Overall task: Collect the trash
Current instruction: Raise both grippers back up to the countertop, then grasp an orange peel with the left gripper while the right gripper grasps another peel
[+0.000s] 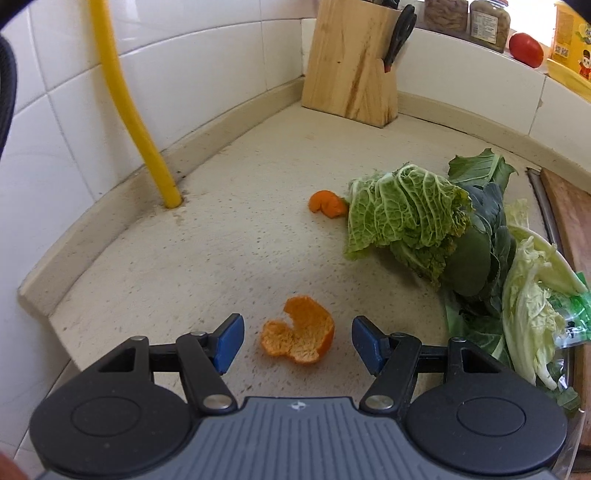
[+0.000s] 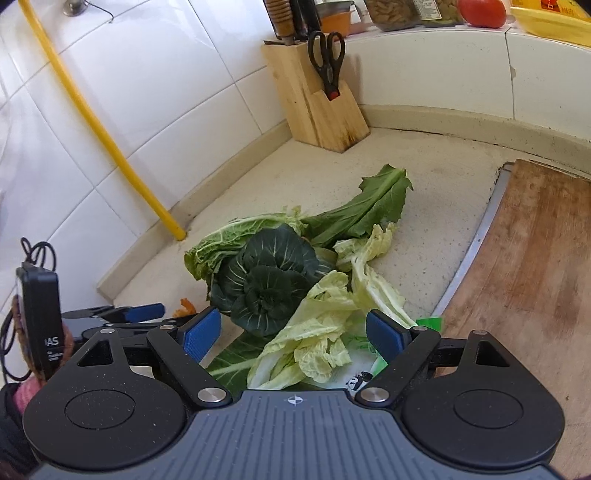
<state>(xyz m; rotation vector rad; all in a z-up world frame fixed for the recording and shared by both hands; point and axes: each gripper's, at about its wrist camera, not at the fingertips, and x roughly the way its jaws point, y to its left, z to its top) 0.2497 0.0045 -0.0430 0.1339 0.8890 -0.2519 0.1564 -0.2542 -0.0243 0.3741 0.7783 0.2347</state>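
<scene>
Speckled desk [image 1: 221,240] below; I hold left gripper [image 1: 297,341] fingers apart to straddle orange peel [image 1: 299,332]; right gripper [image 2: 293,334] fingers apart over leaves [image 2: 314,332] at twelve.

Far back in the corner, a wooden knife block [image 1: 349,62] with black scissors [image 2: 326,61] slotted in. Left, a yellow pipe [image 1: 129,107] against white tiles. Right, a wooden cutting board [image 2: 532,269]. On the far ledge, jars [image 1: 489,24] and a tomato [image 1: 526,50].
</scene>
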